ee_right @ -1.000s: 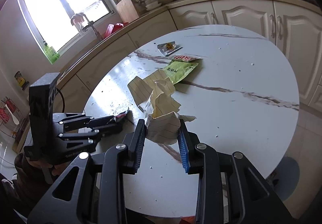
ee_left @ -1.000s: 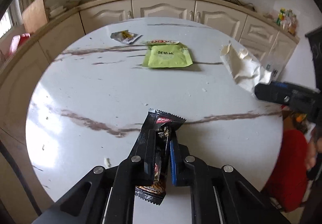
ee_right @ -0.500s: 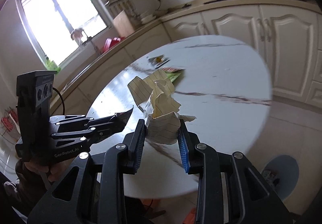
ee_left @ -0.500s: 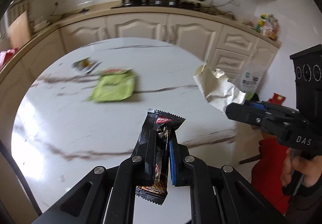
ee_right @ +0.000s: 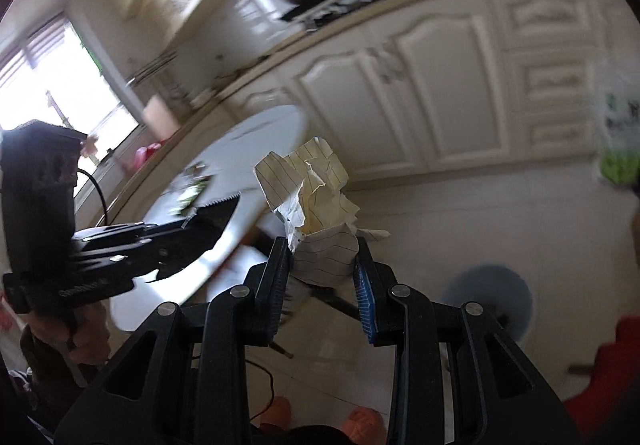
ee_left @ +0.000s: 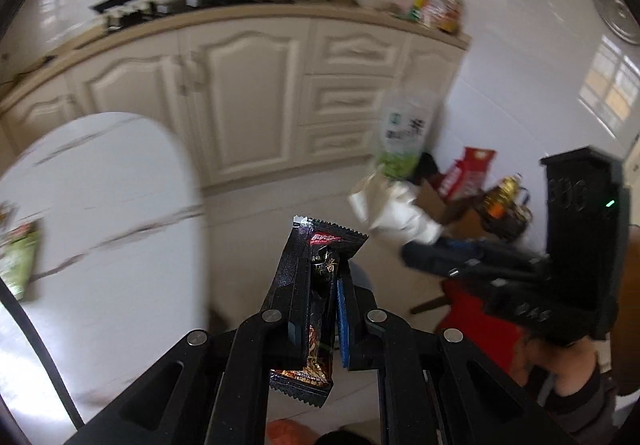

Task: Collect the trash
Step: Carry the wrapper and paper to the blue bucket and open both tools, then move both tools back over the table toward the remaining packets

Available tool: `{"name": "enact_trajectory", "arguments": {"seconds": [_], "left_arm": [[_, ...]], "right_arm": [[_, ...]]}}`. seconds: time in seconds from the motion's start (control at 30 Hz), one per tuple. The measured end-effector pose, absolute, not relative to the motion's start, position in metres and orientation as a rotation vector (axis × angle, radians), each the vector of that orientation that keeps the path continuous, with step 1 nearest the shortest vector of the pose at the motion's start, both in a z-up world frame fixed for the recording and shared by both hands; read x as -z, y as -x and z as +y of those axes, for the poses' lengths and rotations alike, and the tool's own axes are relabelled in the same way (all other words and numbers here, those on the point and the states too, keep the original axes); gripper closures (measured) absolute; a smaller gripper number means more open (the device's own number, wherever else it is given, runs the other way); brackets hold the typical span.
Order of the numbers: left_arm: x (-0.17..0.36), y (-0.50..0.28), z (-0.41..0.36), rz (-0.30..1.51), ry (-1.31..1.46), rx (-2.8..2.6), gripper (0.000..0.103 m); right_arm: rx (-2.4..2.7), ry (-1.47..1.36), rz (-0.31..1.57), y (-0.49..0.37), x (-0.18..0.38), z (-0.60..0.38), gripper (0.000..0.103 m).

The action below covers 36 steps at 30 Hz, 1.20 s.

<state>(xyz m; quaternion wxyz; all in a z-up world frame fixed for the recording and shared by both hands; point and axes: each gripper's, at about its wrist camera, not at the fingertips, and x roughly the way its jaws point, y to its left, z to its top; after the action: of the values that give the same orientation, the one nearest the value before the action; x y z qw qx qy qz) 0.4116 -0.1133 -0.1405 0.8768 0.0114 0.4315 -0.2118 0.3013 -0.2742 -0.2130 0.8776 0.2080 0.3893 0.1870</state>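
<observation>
My left tongs (ee_left: pixel 320 285) are clamped tight on a black foil snack wrapper with red and gold print (ee_left: pixel 320 277), pinched mid-length so both crimped ends stick out free, nothing dangling loose to drop. My right tongs (ee_right: pixel 322 269) are closed on a crumpled ball of cream lined notebook paper (ee_right: pixel 312 205), gripped at its lower bulge with the rest of the crumple standing up above the pads; bulky thing, so the pads sit partly apart around it. Both pieces of trash are off the round white marble-look bench (ee_left: pixel 100 205) and out over the tiled floor (ee_right: pixel 460 229), one per hand, probably on the way to a bin, but I see none for sure. A blurred blue-grey round thing on the floor (ee_right: pixel 492 301) might be it, cannot tell. On the bench a green flat pouch (ee_left: pixel 16 265) lies at the left edge, not yet collected. Around: cream cabinet doors (ee_left: pixel 248 93), a wok and a green cooker on the counter, a pile of cardboard, bottles and a green-white bag (ee_left: pixel 400 133) in the corner, something red low right. Both tongs sit close side by side, so they could bump.
</observation>
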Motion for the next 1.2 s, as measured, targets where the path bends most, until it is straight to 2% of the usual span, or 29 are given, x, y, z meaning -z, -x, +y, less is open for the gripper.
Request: {"name": "enact_trajectory", "arguments": {"seconds": [0.2,0.3,0.4,0.47,0.5,0.6,0.67,0.87,0.9,0.93,0.97,1.0,1.03,1.07,1.2], "left_arm": [[0.198,-0.474,-0.161,1.000,-0.049,0.494,0.096],[0.233,-0.506,-0.170,1.066,-0.056,0.488,0.096],[0.268,-0.542,-0.180,1.146,-0.065,0.494,0.096],[0.283,-0.560,-0.187,1.176,-0.070,0.494,0.096],[0.293,-0.568,-0.190,1.193,-0.078,0.491,0.096],[0.319,-0.588,-0.199,1.232,-0.101,0.483,0.096],[0.329,-0.607,-0.217,1.252,-0.119,0.483,0.096],[0.359,-0.645,-0.264,1.277,-0.142,0.489,0.093],[0.358,-0.646,-0.267,1.272,-0.143,0.485,0.091],[0.359,-0.645,-0.271,1.265,-0.143,0.481,0.082],[0.356,-0.642,-0.271,1.254,-0.145,0.475,0.068],[0.352,-0.640,-0.270,1.231,-0.151,0.454,0.059],[0.345,-0.636,-0.269,1.202,-0.159,0.433,0.046],[0.339,-0.626,-0.264,1.185,-0.161,0.431,0.038],[0.318,-0.609,-0.261,1.129,-0.188,0.372,0.035]], "right_arm": [[-0.293,-0.517,0.898,-0.318,0.284,-0.319,0.073],[-0.250,-0.544,0.939,-0.332,0.322,-0.332,0.070],[-0.210,-0.574,0.980,-0.348,0.361,-0.345,0.062],[-0.192,-0.590,1.005,-0.354,0.383,-0.354,0.051],[-0.181,-0.602,1.024,-0.356,0.394,-0.357,0.049],[-0.147,-0.623,1.049,-0.352,0.412,-0.368,0.049],[-0.129,-0.621,1.056,-0.346,0.418,-0.373,0.045],[-0.071,-0.612,1.049,-0.328,0.416,-0.390,0.041],[-0.062,-0.605,1.048,-0.325,0.412,-0.392,0.039],[-0.052,-0.603,1.042,-0.321,0.408,-0.394,0.035],[-0.048,-0.605,1.031,-0.318,0.403,-0.395,0.034],[-0.051,-0.605,1.027,-0.316,0.399,-0.396,0.034],[-0.054,-0.604,1.023,-0.313,0.394,-0.396,0.034],[-0.049,-0.600,1.011,-0.310,0.387,-0.396,0.034],[-0.054,-0.593,0.974,-0.298,0.363,-0.391,0.030]]}}
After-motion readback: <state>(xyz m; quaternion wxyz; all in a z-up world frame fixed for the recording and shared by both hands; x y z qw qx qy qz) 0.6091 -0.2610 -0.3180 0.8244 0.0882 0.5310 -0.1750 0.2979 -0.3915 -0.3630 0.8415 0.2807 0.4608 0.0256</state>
